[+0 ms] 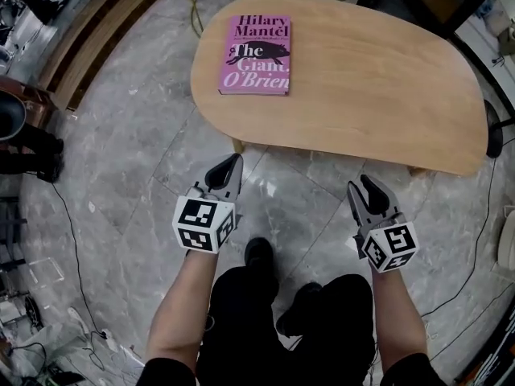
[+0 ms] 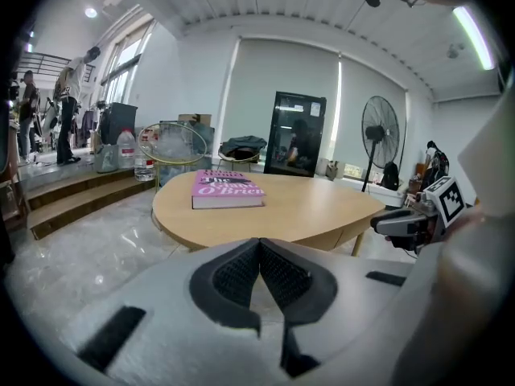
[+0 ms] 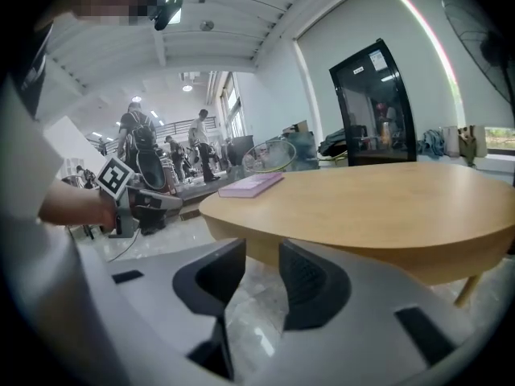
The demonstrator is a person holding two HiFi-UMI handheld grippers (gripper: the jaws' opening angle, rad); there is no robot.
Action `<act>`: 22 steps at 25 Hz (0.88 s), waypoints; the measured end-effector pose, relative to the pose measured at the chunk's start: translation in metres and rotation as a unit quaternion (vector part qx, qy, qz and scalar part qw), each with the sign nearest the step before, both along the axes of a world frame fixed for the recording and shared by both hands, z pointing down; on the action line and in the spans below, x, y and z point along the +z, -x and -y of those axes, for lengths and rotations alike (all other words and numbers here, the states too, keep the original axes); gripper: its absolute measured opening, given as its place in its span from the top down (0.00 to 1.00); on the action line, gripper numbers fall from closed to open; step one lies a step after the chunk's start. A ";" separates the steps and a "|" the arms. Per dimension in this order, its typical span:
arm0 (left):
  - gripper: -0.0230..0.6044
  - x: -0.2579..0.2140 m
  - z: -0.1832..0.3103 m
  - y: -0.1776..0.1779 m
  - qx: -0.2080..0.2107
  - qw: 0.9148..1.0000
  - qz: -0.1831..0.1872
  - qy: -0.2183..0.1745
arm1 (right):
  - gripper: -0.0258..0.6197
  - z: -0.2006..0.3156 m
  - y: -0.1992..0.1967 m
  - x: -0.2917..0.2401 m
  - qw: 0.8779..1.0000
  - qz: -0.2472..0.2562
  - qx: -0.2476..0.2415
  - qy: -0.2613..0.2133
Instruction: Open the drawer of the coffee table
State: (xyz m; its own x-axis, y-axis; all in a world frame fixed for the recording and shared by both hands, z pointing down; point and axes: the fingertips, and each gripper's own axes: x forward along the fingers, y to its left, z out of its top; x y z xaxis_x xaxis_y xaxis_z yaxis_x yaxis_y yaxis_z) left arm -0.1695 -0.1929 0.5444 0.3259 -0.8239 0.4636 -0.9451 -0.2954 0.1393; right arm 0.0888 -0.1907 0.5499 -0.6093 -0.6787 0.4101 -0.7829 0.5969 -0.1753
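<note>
Now | coffee table (image 1: pixel 378 79) beyond left tongs (image 1: pixel 232 162), right tongs (image 1: pixel 361 185) | apart

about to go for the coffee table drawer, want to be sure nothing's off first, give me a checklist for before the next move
1. Right gripper ready to grasp: ok. Its jaws stand apart with nothing between them.
2. Left gripper free: ok. It is shut and empty.
3. Drawer front or handle found: cannot tell. No view shows one on the coffee table edge.
4. Grippers at the table: not ok. Both are short of its near edge and touch nothing.
5. Book safe from the pull: ok. It lies flat on the tabletop, back from the near edge.
</note>
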 end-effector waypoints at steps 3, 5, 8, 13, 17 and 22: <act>0.95 0.032 0.006 0.009 0.000 1.000 0.011 -0.004 | 0.75 0.009 -0.001 0.031 1.000 -0.012 0.005 -0.004; 0.95 0.054 0.006 0.015 0.001 1.000 0.016 -0.002 | 0.75 0.014 -0.001 0.050 1.000 -0.018 0.009 -0.007; 0.95 0.077 0.007 0.026 -0.009 1.000 0.010 0.000 | 0.75 0.025 -0.001 0.073 1.000 -0.024 0.014 -0.012; 0.95 0.093 0.015 0.037 -0.019 1.000 0.014 -0.014 | 0.73 0.047 -0.009 0.097 0.999 -0.021 0.038 -0.018; 0.93 0.098 0.027 0.040 -0.024 0.999 0.009 -0.026 | 0.68 0.059 -0.019 0.109 0.998 -0.025 0.058 -0.022; 0.78 0.107 0.041 0.039 -0.022 0.999 0.002 -0.032 | 0.63 0.071 -0.035 0.116 0.995 -0.036 0.081 -0.035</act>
State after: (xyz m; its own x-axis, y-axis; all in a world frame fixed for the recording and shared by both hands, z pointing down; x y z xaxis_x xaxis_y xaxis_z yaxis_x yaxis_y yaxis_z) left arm -0.2089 -0.2337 0.6517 0.2876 -0.8653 0.4105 -0.9577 -0.2623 0.1179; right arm 0.1238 -0.2618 0.6660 -0.4602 -0.7943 0.3967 -0.8790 0.4705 -0.0775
